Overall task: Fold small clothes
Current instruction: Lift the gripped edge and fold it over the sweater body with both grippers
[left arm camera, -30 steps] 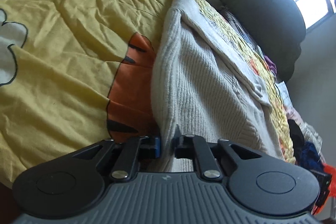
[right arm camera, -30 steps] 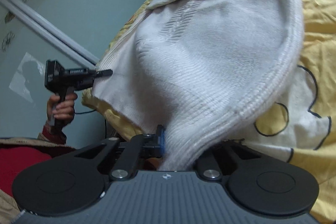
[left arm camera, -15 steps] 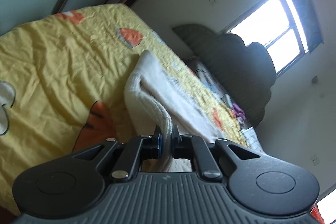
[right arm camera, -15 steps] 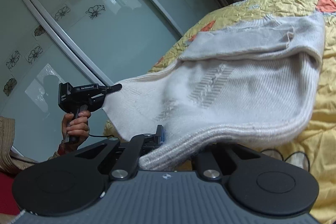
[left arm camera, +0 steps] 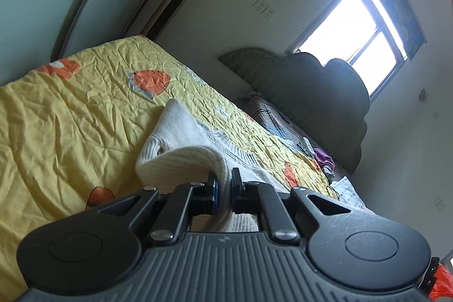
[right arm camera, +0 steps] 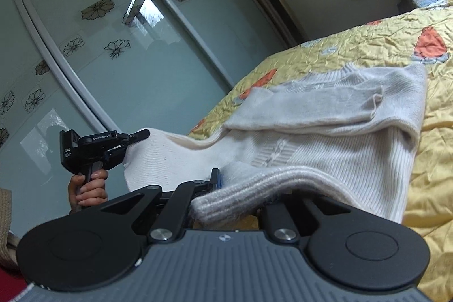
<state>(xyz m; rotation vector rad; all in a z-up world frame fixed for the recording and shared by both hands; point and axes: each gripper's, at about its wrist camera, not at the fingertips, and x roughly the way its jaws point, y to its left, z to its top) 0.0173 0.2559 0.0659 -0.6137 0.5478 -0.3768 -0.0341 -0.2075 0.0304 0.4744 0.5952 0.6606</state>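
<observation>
We see a cream sweater (right arm camera: 325, 157) of soft ribbed knit, fuzzy at its thick hem. The yellow quilt (left arm camera: 70, 115) is thin, crinkled cloth with a faint sheen. Both grippers, left (left arm camera: 223, 187) and right (right arm camera: 240, 183), are matt black plastic with bright metal rivets. The wardrobe doors (right arm camera: 113, 47) are smooth frosted glass.

Cream ribbed knit sweater (right arm camera: 325, 160) lies on the yellow patterned bedspread (right arm camera: 368, 47), one sleeve folded across its body, ribbed hem (left arm camera: 181, 160) lifted clear of the bed.
</observation>
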